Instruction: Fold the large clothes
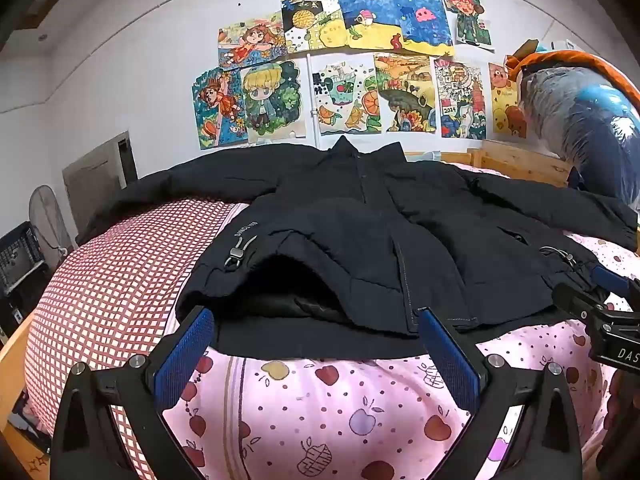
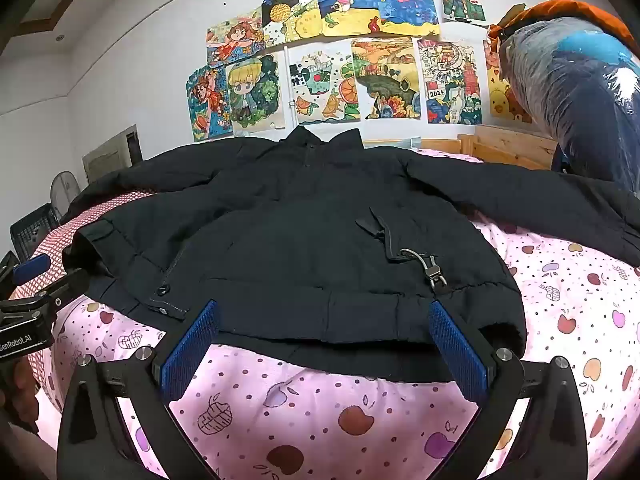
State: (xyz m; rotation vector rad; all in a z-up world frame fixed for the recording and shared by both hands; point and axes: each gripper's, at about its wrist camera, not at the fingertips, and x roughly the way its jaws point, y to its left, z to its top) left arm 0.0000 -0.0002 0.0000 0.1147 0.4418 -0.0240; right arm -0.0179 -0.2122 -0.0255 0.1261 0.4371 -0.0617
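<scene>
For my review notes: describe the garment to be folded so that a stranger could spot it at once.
Find the bed with the pink apple-print sheet under the wall of children's drawings. Spread flat across it lies a black padded jacket, collar toward the wall, sleeves out sideways; it is the only dark item on the bedding.

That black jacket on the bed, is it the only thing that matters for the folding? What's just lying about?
For the job:
black jacket
left gripper, open
right gripper, open

Just lying about:
drawings on the wall
red checked pillow
plastic-wrapped bundle
fan
</scene>
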